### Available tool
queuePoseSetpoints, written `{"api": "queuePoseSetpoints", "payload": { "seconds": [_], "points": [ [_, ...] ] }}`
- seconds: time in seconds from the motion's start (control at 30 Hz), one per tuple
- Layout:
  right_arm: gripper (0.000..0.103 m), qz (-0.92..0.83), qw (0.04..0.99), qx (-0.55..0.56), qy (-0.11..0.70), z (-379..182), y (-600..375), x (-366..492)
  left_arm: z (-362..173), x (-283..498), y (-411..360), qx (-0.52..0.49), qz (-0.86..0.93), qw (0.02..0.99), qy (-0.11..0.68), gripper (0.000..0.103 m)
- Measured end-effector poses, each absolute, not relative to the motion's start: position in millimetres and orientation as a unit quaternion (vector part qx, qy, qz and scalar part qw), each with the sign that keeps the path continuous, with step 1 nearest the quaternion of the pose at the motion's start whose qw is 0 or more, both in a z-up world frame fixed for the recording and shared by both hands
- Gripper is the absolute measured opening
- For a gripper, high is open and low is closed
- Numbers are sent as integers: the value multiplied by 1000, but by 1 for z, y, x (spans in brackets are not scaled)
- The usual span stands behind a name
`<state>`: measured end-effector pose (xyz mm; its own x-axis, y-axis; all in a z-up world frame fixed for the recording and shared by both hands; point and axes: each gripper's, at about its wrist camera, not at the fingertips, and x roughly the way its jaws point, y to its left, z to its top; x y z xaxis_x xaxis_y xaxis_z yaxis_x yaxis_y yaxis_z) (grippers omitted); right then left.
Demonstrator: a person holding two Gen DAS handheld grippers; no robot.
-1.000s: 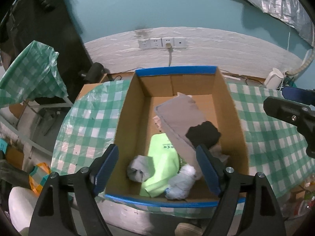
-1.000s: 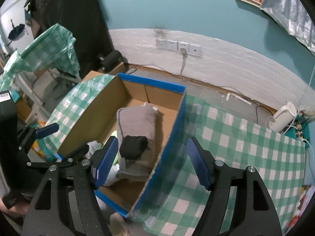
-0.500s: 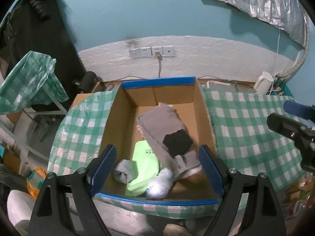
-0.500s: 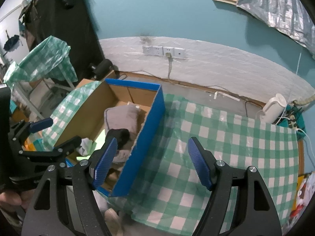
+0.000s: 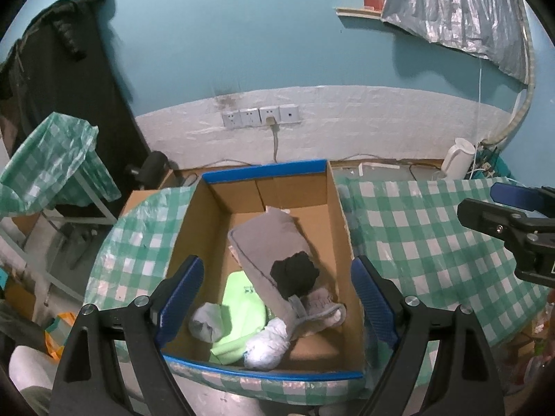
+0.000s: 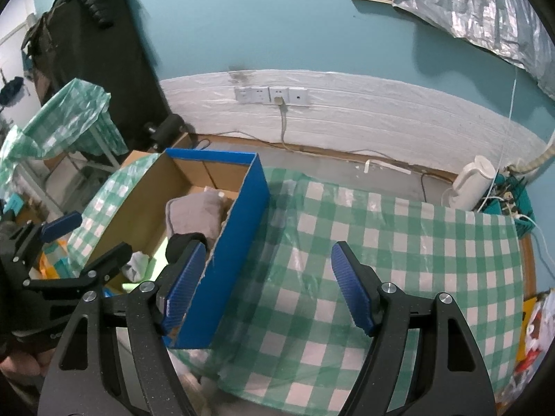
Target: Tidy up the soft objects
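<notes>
Between the left gripper [image 5: 275, 296]'s ribbed blue jaws on black arms sits a brown cardboard box [image 5: 333, 208], its rim taped blue. Inside it: a grey folded cloth [image 5: 267, 242] with a black bundle [image 5: 295, 272] on top, a lime-green garment [image 5: 242, 312] with small dark print, a pale grey sock [image 5: 206, 320] and a white balled item [image 5: 267, 345]. Green-and-white checked plastic cloth [image 6: 399, 253] covers the table beyond the right gripper [image 6: 265, 284]'s blue jaws. The wall [image 5: 242, 34] is teal above a white band, with white sockets [image 5: 260, 118] and a white kettle [image 6: 473, 182]
</notes>
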<state>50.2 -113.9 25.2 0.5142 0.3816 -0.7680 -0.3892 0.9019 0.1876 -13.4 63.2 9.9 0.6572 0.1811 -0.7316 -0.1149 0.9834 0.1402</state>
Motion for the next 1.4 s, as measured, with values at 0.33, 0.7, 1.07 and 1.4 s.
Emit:
{"api": "queuePoseSetpoints", "payload": {
  "seconds": [0.33,0.7,1.07,1.4],
  "points": [
    [75,226,872,-11,433,33,-110,44,12,-18,65,48,94,912,396,94],
    [75,228,873,-21,430,38,-104,42,10,-20,70,46,103,906,407,94],
    [75,228,873,-21,430,38,-102,41,9,-21,69,48,101,905,411,94],
    [75,226,873,-21,431,38,-105,40,5,-20,70,47,101,901,419,94]
  ]
}}
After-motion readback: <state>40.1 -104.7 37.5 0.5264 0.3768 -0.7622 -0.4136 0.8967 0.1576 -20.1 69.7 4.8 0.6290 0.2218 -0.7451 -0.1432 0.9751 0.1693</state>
